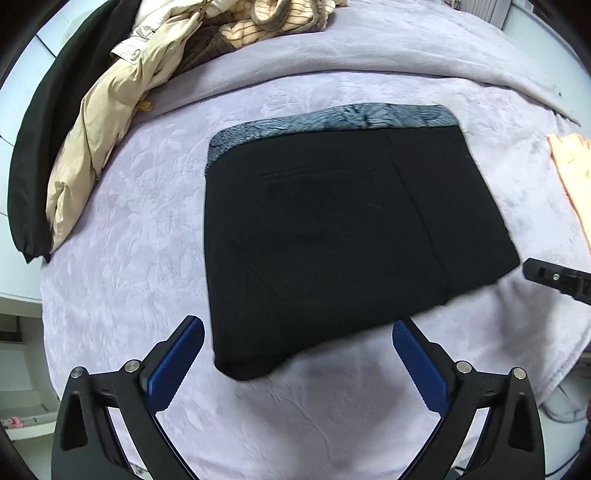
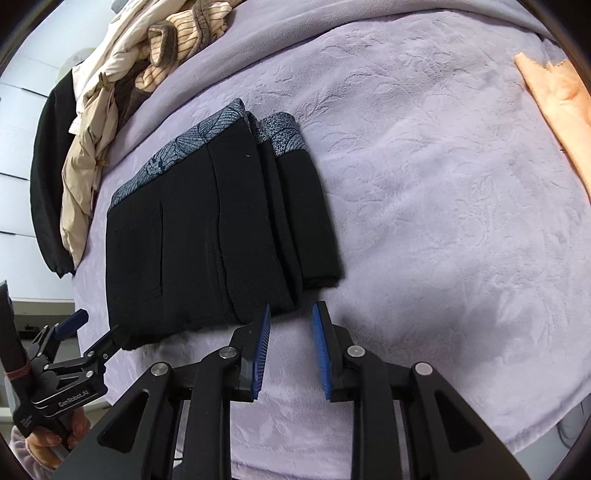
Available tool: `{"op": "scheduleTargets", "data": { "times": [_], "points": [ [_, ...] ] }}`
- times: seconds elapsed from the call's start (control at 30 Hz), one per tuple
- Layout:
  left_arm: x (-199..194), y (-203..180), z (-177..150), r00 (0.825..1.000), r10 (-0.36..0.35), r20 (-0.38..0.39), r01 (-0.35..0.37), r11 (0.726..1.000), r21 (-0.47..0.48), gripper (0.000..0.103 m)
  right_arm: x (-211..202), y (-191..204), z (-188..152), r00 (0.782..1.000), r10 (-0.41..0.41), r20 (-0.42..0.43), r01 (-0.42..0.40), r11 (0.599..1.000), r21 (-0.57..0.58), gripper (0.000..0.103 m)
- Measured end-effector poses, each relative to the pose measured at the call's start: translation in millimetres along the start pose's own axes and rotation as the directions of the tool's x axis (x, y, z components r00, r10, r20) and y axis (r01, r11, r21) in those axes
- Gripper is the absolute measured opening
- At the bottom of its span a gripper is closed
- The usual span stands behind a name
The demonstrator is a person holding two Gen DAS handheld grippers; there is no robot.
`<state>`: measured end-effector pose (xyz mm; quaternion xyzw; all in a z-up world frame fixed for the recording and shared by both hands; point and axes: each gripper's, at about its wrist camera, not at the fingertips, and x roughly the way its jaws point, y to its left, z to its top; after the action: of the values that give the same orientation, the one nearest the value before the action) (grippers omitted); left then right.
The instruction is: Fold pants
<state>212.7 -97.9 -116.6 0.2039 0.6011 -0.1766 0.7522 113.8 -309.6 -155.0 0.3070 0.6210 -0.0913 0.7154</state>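
Note:
The black pants (image 1: 332, 229) lie folded into a compact stack on the lilac blanket (image 1: 129, 206), their grey-blue patterned waistband (image 1: 332, 120) on the far side. My left gripper (image 1: 298, 326) hovers over the stack's near edge, jaws wide open and pressing on nothing. In the right wrist view the pants (image 2: 184, 240) show several layers at their right side. My right gripper (image 2: 291, 308) stands just off the stack's near right corner, slightly open with only blanket in the gap. The left gripper (image 2: 99, 323) shows at the lower left, held by a hand (image 2: 48, 443).
A heap of clothes lies at the far left: a beige jacket (image 1: 92, 147), a black garment (image 1: 44, 129) and a striped piece (image 1: 258, 18). An orange cloth (image 2: 557, 99) lies at the right. The blanket's edge (image 2: 554, 413) drops off near right.

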Motion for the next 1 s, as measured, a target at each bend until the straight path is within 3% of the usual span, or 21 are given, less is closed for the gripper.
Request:
{"op": "scheduleTargets", "data": {
  "times": [0.03, 0.1, 0.23, 0.3, 0.37, 0.5, 0.8, 1.0],
  "points": [
    [-3, -3, -3, 1.000, 0.002, -0.007, -0.002, 1.000, -0.007, 0.102, -4, -1, -2, 1.000, -0.001, -0.001, 0.001, 1.000, -0.005, 0.032],
    [-8, -9, -6, 1.000, 0.006, -0.015, -0.006, 1.000, -0.011, 0.102, -8, -2, -5, 1.000, -0.002, -0.005, 0.002, 1.000, -0.013, 0.047],
    [-19, -22, -13, 1.000, 0.024, -0.020, -0.024, 1.000, -0.005, 0.102, -19, -3, -16, 1.000, 0.008, -0.019, -0.009, 0.999, -0.038, 0.054],
    [-27, -28, -16, 1.000, 0.018, -0.019, -0.018, 1.000, -0.009, 0.102, -24, 0, -22, 1.000, -0.007, -0.024, 0.005, 0.997, -0.071, 0.068],
    [-33, -33, -18, 1.000, 0.010, -0.017, -0.010, 1.000, -0.014, 0.102, -32, 4, -28, 0.999, -0.037, 0.010, 0.038, 0.993, -0.111, 0.084],
    [-44, -38, -18, 1.000, 0.026, 0.000, -0.026, 0.999, -0.023, 0.102, -49, 14, -41, 0.993, -0.078, 0.089, 0.096, 0.970, -0.224, 0.095],
    [-50, -35, -30, 1.000, 0.022, -0.010, -0.023, 0.990, -0.137, 0.102, -50, 1, -50, 0.999, -0.048, 0.008, 0.048, 0.966, -0.252, 0.095],
    [-48, -40, -44, 0.999, -0.013, -0.039, 0.007, 0.987, -0.163, 0.102, -48, -10, -46, 0.998, -0.051, -0.024, 0.043, 0.965, -0.260, 0.095]
  ]
}}
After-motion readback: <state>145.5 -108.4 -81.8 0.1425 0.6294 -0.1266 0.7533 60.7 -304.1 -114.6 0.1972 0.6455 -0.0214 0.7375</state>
